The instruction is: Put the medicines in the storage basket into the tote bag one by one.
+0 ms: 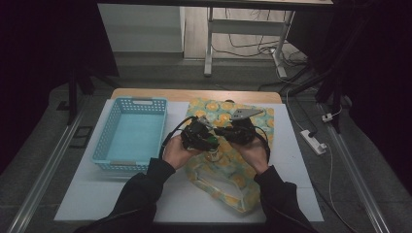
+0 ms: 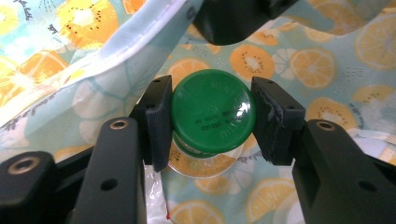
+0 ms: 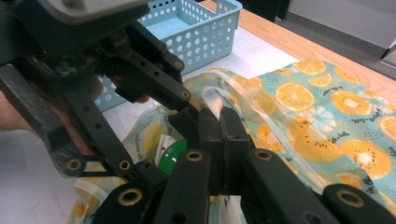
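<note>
My left gripper [image 2: 212,116] is shut on a clear bottle by its green cap [image 2: 212,110], pads pressed on both sides of the cap. The bottle [image 1: 212,143] hangs at the mouth of a fruit-print bag [image 1: 228,167] lying on the table. My right gripper [image 3: 219,123] is shut on the bag's clear-trimmed rim [image 3: 215,100] and holds it lifted. In the right gripper view the green cap [image 3: 170,154] shows just left of its jaws, under the left gripper [image 3: 116,93]. From above, the two grippers [image 1: 201,135] [image 1: 232,130] are close together over the bag's middle.
A light blue perforated basket [image 1: 131,136] sits left of the bag on the white mat [image 1: 301,160]. The wooden table edge [image 1: 194,94] runs along the far side. A power strip [image 1: 313,141] and cables lie on the floor at the right.
</note>
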Demonstrator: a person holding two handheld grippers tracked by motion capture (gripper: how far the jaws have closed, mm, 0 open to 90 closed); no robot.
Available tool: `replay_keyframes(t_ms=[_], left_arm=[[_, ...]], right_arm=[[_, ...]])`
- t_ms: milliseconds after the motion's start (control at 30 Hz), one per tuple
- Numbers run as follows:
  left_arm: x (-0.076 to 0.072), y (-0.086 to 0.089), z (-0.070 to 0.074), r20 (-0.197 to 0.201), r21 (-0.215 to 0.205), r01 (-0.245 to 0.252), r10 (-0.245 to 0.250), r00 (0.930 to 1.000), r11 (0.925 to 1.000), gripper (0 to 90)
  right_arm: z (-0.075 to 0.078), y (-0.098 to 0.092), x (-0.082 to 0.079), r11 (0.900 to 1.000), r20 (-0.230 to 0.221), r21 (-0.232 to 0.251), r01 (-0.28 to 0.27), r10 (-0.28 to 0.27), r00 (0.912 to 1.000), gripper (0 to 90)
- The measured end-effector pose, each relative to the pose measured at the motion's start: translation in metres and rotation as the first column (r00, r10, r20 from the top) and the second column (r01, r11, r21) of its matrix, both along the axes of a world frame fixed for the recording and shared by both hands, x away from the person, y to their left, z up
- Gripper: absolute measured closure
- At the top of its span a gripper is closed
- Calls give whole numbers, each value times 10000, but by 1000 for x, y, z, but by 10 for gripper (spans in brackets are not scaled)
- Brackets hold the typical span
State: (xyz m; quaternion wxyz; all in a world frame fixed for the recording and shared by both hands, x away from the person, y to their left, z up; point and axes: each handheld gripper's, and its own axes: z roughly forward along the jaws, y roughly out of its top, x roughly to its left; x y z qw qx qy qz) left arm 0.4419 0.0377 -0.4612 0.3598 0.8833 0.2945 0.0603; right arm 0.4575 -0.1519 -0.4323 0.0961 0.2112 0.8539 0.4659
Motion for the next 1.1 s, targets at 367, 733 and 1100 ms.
replay_keyframes(t_ms=[367, 733, 1100], left_arm=[[7, -2, -14, 31, -46, -124, 124, 9999, 9999, 511], [3, 6, -6, -63, -452, -297, 295, 9995, 9985, 297], [-15, 19, 6, -85, -787, -259, 253, 9996, 9966, 159]], right_arm=[[-2, -1, 2, 10000, -27, -43, 65, -65, 10000, 900], [-1, -1, 2, 10000, -67, -63, 15, -16, 10000, 900], [-1, 1, 0, 9999, -86, -111, -63, 62, 9999, 900]])
